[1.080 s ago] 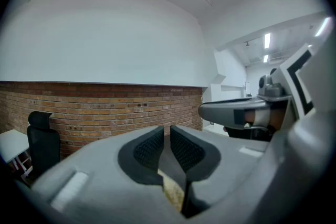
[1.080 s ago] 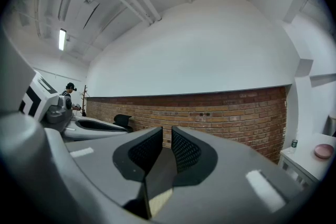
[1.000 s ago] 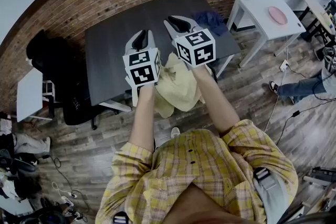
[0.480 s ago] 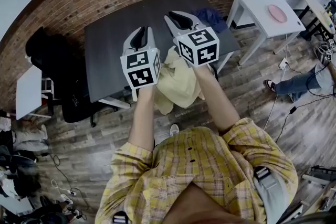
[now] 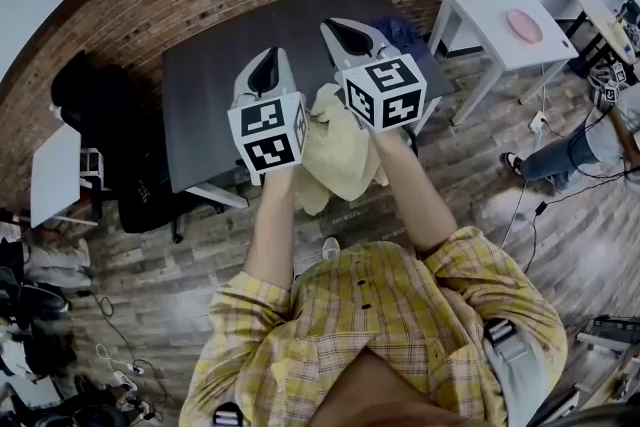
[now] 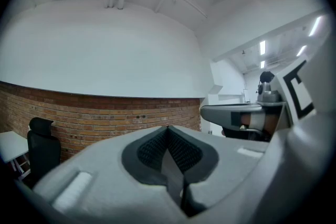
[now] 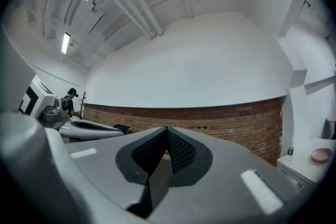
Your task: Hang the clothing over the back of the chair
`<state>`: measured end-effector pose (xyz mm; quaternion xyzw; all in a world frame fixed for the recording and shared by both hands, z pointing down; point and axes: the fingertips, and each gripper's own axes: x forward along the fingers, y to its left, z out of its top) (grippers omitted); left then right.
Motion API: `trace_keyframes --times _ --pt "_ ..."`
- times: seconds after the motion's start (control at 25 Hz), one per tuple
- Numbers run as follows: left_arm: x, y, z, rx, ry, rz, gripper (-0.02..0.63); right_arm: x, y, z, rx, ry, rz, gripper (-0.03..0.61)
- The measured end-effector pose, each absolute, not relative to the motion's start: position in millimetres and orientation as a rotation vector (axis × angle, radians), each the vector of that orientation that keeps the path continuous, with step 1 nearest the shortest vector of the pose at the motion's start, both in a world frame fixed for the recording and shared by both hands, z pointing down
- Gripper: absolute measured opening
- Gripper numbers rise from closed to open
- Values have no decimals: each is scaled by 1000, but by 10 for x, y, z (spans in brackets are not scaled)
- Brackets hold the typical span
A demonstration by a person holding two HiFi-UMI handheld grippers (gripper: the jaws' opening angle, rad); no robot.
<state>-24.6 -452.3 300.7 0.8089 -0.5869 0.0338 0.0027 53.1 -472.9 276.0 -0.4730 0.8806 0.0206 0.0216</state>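
Looking down through the head view, we find 2 handheld grippers raised side by side above a dark grey rectangular table (image 5: 205, 80).

1. The left gripper (image 5: 268, 58) has its 2 jaws pressed together. In the left gripper view the ribbed black pads meet at the tip with nothing between them.
2. The right gripper (image 5: 334, 26) also has its jaws pressed together. The right gripper view shows its pads meeting, with no item pinched.
3. Both gripper views face a red brick wall (image 7: 231, 123) under a white upper wall.

The pale yellow fabric garment (image 5: 340, 155) is bunched below the 2 grippers, between the person's forearms, just in front of the table's near edge. We cannot tell what supports it, because the grippers and arms cover that area.

A black office chair (image 5: 100, 120) stands at the table's left end, well apart from the garment. A crumpled blue cloth (image 5: 402, 33) lies on the table's far right corner. A round pink plate (image 5: 524, 25) rests on a small white side table (image 5: 480, 10) to the right.
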Motion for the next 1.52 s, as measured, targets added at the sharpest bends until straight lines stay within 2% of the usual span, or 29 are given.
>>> trace_keyframes --times 1.52 --pt "210 -3313 2999 2648 -1828 7 0 1049 -3458 2844 -1503 2622 143 0"
